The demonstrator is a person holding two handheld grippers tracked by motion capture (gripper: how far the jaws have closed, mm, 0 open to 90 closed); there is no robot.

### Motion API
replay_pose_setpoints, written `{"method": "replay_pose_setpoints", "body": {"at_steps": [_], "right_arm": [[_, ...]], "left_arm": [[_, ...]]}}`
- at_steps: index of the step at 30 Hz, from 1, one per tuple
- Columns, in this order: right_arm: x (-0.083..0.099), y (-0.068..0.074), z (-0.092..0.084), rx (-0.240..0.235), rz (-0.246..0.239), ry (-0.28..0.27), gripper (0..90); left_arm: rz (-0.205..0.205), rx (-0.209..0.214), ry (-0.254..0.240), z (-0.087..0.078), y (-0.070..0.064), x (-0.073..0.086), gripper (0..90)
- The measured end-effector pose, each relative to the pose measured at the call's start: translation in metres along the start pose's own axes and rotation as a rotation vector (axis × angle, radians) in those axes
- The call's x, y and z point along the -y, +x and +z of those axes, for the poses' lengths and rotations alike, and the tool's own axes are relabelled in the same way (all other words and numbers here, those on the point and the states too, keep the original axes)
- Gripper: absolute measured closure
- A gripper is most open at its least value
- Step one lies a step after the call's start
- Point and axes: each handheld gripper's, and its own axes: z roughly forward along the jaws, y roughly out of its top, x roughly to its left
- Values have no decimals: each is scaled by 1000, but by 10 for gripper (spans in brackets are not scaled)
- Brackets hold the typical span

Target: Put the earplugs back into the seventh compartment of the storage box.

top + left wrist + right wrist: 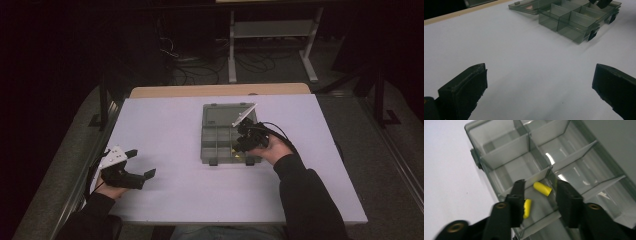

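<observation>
High view: a pale worktop (165, 130) is seen, and a smoky clear compartment box (220, 145) is set on it, past its middle, with the lid (227, 115) laid open flat on the far side of the box. The box is taken as the landmark for all that follows. Well to the left of the box, near the worktop's near-left corner, the left claw (141, 162) is held in a hand just above the surface; its jaws are spread wide, and nothing is seen between them. From the left gripper view, bare worktop is seen between those two black jaws, with the box (576, 21) farther off. At the right near corner of the box, the right claw (245, 142) is held over the compartments by a hand in a dark sleeve, with a cable trailing from it. In the right gripper view, the right claw (539, 195) is seen partly open, its jaws set narrowly apart above a compartment at the box's near edge, and nothing is pressed between the pads. Two small yellow pieces are found in that compartment: one yellow cylinder (542, 188) is lying loose on the floor between the jaws, touching neither, and a second yellow piece (527, 207) is lying beside one jaw, partly hidden by it.
</observation>
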Motion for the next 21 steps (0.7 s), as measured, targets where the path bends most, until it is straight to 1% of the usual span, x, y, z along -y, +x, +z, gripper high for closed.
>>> {"method": "replay_pose_setpoints", "body": {"at_steps": [1,2,3,4,6,7,9,10,11,12,13,14,16,17,18,21], "right_arm": [[0,0,-3,3,18,-23,491],[0,-1,-5,7,28,-35,454],[0,-1,-5,7,28,-35,454],[0,-3,-9,13,49,-57,350],[2,-5,-12,4,64,-64,288],[2,-5,-12,4,64,-64,288],[3,-5,-15,21,66,-68,173],[3,-5,-16,22,75,-77,132],[4,-5,-18,21,81,-86,129],[6,-5,-23,21,85,-109,103],[7,-5,-25,28,89,-114,75],[7,-5,-25,28,89,-114,75],[9,-6,-27,38,101,-117,43],[10,-6,-30,41,108,-129,14],[10,-6,-30,41,108,-129,14],[14,-7,-36,48,119,-156,0]], "left_arm": [[0,0,0,0,0,0,0],[0,0,0,0,0,0,0],[0,0,0,0,0,0,0],[1,1,1,0,0,0,0],[0,0,0,0,0,0,0],[0,0,0,0,0,0,0],[0,0,0,0,0,0,0],[0,0,1,0,0,0,0],[0,0,1,0,0,0,0],[0,0,1,0,0,0,0],[0,0,1,0,0,0,0],[-1,-1,0,0,0,0,0],[0,-1,1,0,0,0,0],[0,-1,0,0,0,0,0],[0,-2,0,0,0,0,0],[-2,-2,0,0,0,0,0]]}}
